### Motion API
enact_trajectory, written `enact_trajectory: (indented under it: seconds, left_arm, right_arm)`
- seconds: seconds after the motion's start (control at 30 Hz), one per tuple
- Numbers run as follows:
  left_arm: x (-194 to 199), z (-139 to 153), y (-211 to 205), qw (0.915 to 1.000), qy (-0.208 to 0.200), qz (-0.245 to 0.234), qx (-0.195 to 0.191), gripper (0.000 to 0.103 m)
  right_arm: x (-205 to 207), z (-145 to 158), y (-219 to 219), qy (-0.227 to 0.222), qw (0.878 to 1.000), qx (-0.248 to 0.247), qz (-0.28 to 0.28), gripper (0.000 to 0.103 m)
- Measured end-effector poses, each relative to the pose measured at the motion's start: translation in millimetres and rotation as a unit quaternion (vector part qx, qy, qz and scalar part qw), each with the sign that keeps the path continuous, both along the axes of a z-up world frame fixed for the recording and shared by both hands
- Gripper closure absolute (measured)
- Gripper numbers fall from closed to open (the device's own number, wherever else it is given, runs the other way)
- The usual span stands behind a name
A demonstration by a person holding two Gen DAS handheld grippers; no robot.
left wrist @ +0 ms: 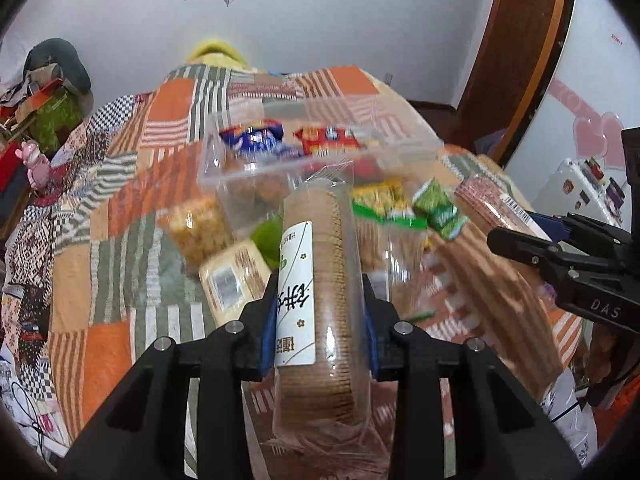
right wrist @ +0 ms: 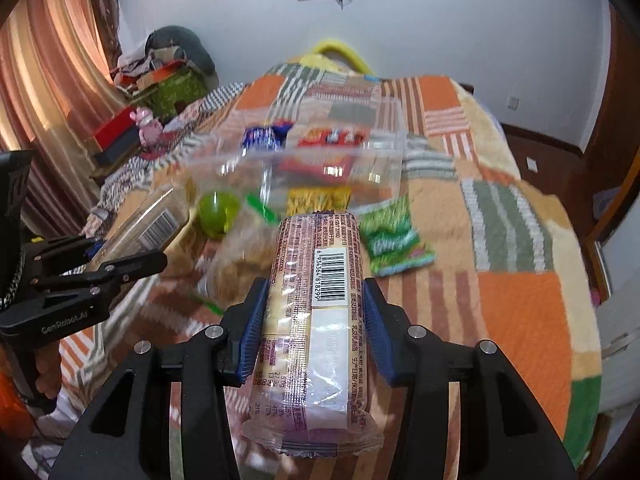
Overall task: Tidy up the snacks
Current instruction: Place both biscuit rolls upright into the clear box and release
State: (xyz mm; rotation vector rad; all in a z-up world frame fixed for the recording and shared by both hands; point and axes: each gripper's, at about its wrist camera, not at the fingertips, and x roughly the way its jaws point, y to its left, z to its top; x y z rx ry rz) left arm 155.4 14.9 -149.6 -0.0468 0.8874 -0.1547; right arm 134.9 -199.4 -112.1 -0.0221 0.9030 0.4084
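Snacks are lying scattered on a patchwork blanket (right wrist: pixel 516 280) spread over a bed, and both grippers are pinching a pack each above it. The left gripper (left wrist: pixel 320 312) is squeezing a clear sleeve of brown biscuits (left wrist: pixel 324 280) between its blue pads, the white label facing up. The right gripper (right wrist: pixel 314 320) is clamping a purple-printed biscuit pack (right wrist: pixel 316 312) at its middle, barcode upward. Both packs are pointing away toward a clear plastic box (right wrist: pixel 312 160) that is sitting further up the blanket, with a blue packet (right wrist: pixel 264 138) and a red packet (right wrist: pixel 334 138) inside it. Between the grippers and the box, a green cup (right wrist: pixel 218 212), a green sachet (right wrist: pixel 394 240), a yellow-green noodle pack (left wrist: pixel 384 200) and a bag of golden puffs (left wrist: pixel 198 228) are lying loose, much of it blurred. A pink toy (right wrist: pixel 148 128) is sitting beside the bed.
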Motion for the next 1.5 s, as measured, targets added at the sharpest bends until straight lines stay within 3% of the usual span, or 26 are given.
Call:
enact_trajectory:
  seconds: [0.27, 0.6, 0.8, 1.03, 1.5]
  left_arm:
    - [30, 22, -1, 0.9995, -0.029, 0.006, 0.011, 0.068]
    - [79, 38, -1, 0.9982, -0.054, 0.015, 0.022, 0.068]
    - [116, 36, 2, 0.9983, -0.049, 0.025, 0.016, 0.068]
    - [161, 18, 9, 0.9992, -0.017, 0.037, 0.001, 0.068]
    - [200, -22, -3, 0.9991, 0.020, 0.016, 0.033, 0.067]
  right_arm:
    - [29, 31, 0, -0.052, 0.999, 0.009, -0.011, 0.060]
    - [69, 40, 3, -0.075, 0.997, 0.010, -0.025, 0.060]
    - [97, 31, 12, -0.069, 0.997, 0.002, -0.028, 0.060]
    - [130, 11, 24, -0.046, 0.998, -0.001, -0.035, 0.060]
    - [165, -25, 36, 0.009, 0.999, -0.021, -0.027, 0.060]
